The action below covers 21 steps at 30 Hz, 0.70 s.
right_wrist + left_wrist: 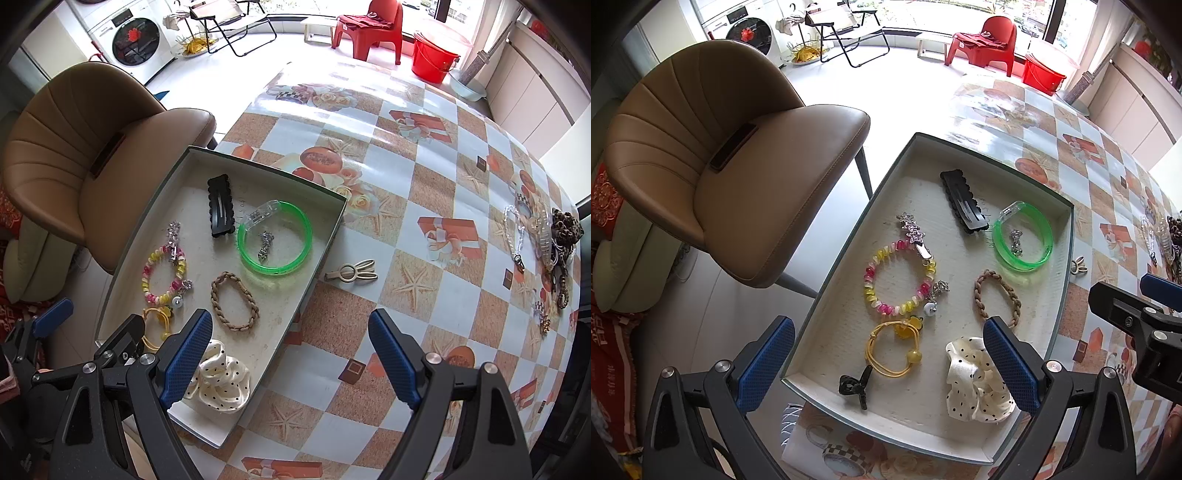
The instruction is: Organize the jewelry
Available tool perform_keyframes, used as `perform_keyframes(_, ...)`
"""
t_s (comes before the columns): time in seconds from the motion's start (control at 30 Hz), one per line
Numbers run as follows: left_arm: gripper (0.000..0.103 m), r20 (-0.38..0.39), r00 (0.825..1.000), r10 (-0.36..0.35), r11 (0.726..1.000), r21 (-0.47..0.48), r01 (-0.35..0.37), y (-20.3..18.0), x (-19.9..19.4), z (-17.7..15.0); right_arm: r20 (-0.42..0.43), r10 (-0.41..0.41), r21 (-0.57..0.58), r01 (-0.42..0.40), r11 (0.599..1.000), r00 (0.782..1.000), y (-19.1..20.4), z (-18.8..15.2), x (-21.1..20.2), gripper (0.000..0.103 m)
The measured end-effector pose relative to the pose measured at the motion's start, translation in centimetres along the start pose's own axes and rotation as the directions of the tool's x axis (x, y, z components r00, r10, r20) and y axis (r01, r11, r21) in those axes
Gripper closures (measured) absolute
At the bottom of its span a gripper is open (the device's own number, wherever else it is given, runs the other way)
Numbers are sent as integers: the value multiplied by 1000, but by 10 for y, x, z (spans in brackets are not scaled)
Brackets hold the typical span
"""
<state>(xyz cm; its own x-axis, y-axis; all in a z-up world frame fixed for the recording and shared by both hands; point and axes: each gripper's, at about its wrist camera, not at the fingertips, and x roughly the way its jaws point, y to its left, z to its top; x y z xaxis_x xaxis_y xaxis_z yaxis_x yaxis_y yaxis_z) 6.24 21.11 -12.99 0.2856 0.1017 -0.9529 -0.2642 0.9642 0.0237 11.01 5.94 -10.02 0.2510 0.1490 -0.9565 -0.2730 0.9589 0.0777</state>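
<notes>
Rabbit clip (352,272) on tablecloth beyond right gripper (291,356), jaws spread

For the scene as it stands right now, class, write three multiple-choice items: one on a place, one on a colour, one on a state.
1. Where does the cream rabbit-ear clip lie?
A. inside the tray
B. on the tablecloth beside the tray
C. on the chair

2. What colour is the bangle with a small silver charm inside its ring?
A. green
B. red
C. black

3. How do the two hand-held grippers stand?
A. both shut on jewelry
B. one open, one shut
C. both open and empty

Answers: 1 B, it rests on the checked cloth just outside the tray wall. 2 A, translucent green. 3 C, the left hand-held gripper and right hand-held gripper show wide gaps with nothing between the pads.
</notes>
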Motion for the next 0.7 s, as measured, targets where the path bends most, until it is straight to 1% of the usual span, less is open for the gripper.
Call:
perform_keyframes(0.37, 0, 0, 1000, 10, 1000, -6, -10, 3, -1, -4, 0, 0, 1, 0, 1000, 1000, 2, -3, -1, 15)
perform_keyframes(0.7, 0, -1, 1000, 4, 1000, -10, -4, 5, -3, -7, 1, 0, 2, 0, 1000, 1000, 3, -3, -1, 15)
